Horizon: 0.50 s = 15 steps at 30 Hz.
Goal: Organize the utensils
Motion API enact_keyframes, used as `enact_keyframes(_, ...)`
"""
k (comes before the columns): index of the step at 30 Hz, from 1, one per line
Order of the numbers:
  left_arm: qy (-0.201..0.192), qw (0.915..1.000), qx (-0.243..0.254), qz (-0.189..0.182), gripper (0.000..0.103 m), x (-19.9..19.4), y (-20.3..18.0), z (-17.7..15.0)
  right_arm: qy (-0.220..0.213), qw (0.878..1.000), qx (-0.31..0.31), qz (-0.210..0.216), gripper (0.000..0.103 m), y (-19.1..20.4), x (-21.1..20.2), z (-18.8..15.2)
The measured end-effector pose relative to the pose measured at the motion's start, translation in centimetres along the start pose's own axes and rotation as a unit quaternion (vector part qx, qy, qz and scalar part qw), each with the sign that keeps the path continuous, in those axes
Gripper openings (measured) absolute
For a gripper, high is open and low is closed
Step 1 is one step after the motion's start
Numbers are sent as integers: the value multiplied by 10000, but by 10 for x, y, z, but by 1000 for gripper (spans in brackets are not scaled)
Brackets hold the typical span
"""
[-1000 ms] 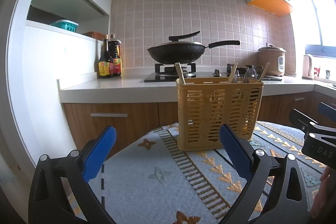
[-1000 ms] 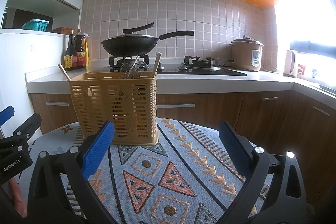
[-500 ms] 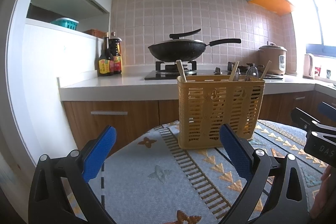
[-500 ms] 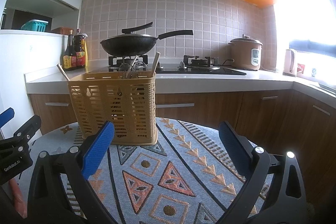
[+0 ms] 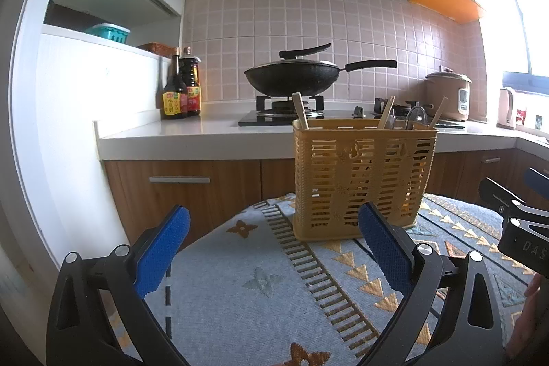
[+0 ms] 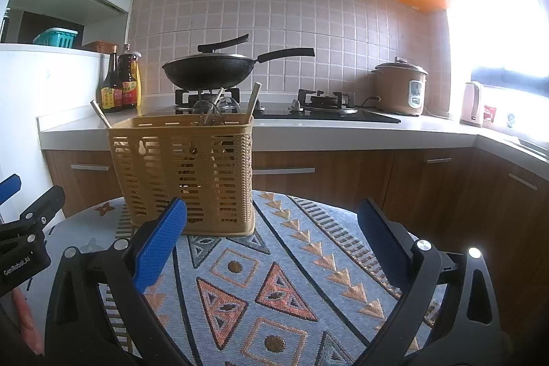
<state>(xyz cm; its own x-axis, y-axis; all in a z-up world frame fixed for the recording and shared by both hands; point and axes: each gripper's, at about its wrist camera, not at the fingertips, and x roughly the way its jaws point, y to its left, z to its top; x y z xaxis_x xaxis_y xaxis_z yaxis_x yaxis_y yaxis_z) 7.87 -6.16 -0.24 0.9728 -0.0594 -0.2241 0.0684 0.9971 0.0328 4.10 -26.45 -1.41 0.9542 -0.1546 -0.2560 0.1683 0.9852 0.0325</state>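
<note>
Evidently light, stiff chopsticks [image 5: 300,110] in yellow basket [image 5: 360,177] near worktop's [image 5: 240,290] far edge; best pinched mid-shaft; left gripper [image 5: 274,249] and right gripper [image 6: 271,242] released, empty.

I see a yellow-brown slotted utensil basket [image 6: 183,175] on a blue tablecloth [image 6: 274,280] with orange triangles, blue fingers [image 6: 159,244], and a black wok [image 6: 209,74].

Both wrist views look low across the table, sharing the utensil basket [image 5: 363,180] nearby.

Both grippers same build: left gripper [image 5: 272,240] and right gripper [image 6: 272,234] black frames, textured blue pads [image 5: 161,251], silver screws, white lettering on sides.
</note>
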Motion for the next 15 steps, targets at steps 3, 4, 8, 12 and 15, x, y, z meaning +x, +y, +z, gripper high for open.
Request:
enact_keyframes(3,13,10000,18,6,95,0,0,0,6,10000,-3,8,95,0,0,0)
enact_keyframes(4,16,10000,18,5,95,0,0,0,10,10000,-3,7,95,0,0,0)
enact_keyframes(8,36,10000,23,26,95,1,0,0,-9,10000,-3,-8,95,0,0,0)
enact_keyframes(12,52,10000,48,41,95,1,-1,0,-9,10000,-12,-6,95,1,-1,0)
enact_keyframes(15,56,10000,61,39,95,1,-2,0,-10,10000,-23,-8,95,2,-2,1)
